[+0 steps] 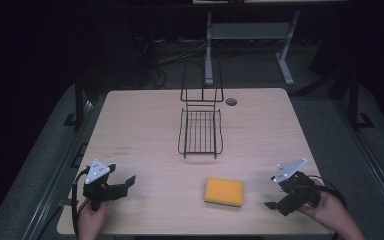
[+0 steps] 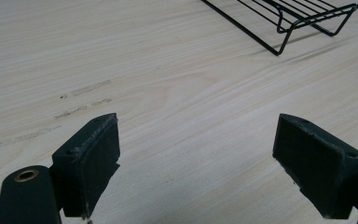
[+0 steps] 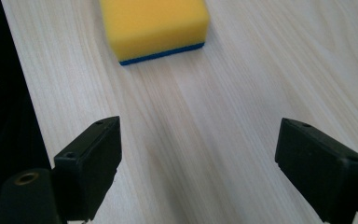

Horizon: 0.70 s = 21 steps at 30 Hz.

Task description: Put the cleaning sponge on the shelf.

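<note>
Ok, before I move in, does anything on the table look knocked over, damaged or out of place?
Nothing stands out. The wire rack stands squarely mid-table, the yellow sponge lies flat with its blue side down, and the table shows only faint scuff marks. Both the left hand-held gripper and the right hand-held gripper are open and hold nothing.

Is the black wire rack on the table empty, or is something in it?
Empty. The wire rack holds nothing; the yellow sponge lies apart on the table.

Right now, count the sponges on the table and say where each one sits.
1. The sponge lies flat near the table's front edge, in front of the wire rack.
</note>
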Motion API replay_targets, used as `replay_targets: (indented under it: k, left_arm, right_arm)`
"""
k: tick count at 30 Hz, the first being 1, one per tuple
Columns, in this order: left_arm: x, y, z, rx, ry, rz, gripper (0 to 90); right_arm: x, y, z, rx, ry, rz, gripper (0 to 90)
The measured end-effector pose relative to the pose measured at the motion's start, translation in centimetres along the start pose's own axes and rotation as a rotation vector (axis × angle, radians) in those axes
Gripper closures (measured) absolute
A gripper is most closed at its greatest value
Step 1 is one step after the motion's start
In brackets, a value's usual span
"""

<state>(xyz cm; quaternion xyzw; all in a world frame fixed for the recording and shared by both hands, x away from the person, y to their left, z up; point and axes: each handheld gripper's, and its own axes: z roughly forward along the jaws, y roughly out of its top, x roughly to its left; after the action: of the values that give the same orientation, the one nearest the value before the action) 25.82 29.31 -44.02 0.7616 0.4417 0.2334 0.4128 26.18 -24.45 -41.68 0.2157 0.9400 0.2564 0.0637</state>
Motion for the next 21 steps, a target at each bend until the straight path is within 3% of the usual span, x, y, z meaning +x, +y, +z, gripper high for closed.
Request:
replay_targets:
  k: [21]
  left_arm:
    - [0.1,0.0,-0.2,0.007,0.011,0.006,14.1]
  right_arm:
    - [0.0,2.9,0.8,0.022,0.041,-0.049,14.3]
